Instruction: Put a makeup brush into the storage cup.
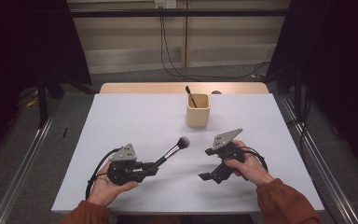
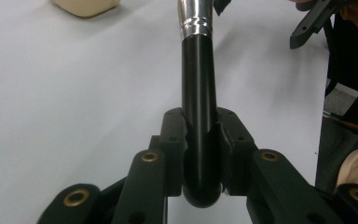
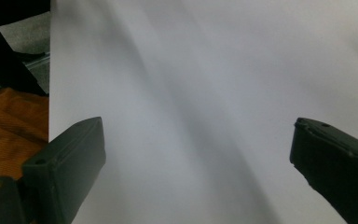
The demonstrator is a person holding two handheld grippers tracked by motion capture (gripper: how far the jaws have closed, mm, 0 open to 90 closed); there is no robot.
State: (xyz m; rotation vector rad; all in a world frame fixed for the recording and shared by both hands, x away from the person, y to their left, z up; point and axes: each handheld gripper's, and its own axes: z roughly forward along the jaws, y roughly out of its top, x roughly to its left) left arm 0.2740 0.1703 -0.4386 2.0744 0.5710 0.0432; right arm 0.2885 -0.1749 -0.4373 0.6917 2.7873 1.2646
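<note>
Your left gripper (image 1: 154, 168) has its jaws clamped on the black handle of a makeup brush (image 1: 172, 150). In the left gripper view the handle (image 2: 198, 126) runs straight out from between the pads, with its rounded end poking back just behind them and the silver collar (image 2: 196, 18) further ahead. From the high view, the brush slants up and away from those fingers, its fluffy head (image 1: 183, 142) held clear of the white table (image 1: 135, 116).

Your right gripper (image 1: 208, 175) has its jaws spread wide apart with nothing between them. In the right gripper view the two black fingers (image 3: 70, 158) stand at either edge, with bare table between and beyond them. They point down toward the tabletop, well apart from the brush head.

Ahead of both sets of fingers, towards the far side of the table, stands a beige cup (image 1: 198, 111) with another dark brush (image 1: 190, 95) leaning inside it.
</note>
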